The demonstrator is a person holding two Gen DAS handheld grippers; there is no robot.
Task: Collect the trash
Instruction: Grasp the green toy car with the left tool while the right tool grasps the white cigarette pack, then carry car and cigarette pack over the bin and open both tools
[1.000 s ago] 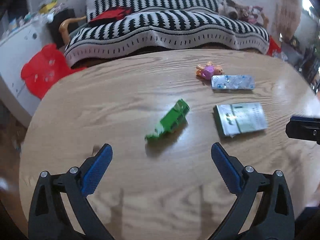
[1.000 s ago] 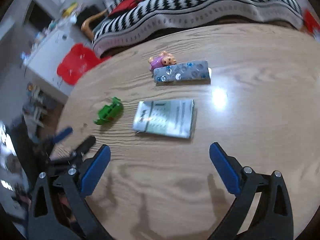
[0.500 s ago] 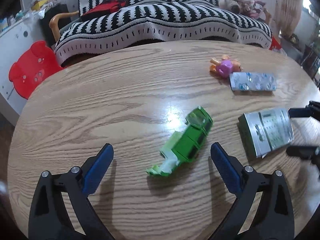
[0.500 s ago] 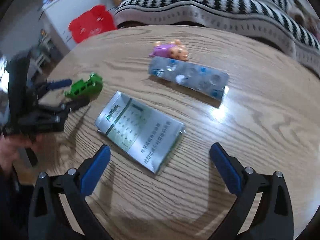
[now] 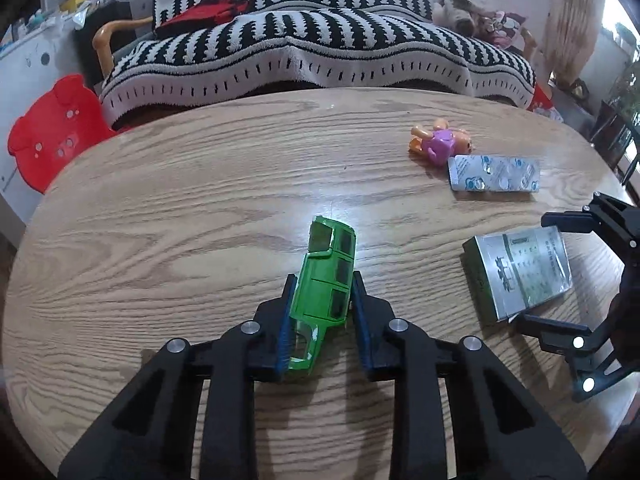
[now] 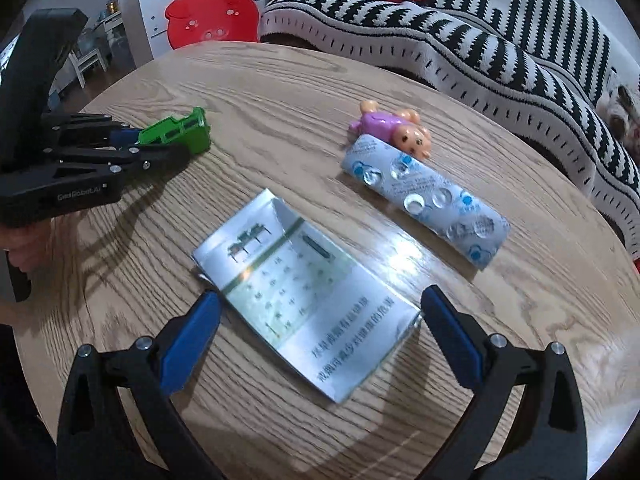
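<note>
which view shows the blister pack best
The right wrist view: the blister pack lies close, its pockets and blue print clear, with the doll at its far end. In the left wrist view it is small and far off.

Both views low and close over the counter, facing the striped sofa; left aimed from the near edge, right angled leftward. Shared: green toy shell, silver box.

Oval wooden table, green toy car shell, silver pack, blister strip, small doll
</note>
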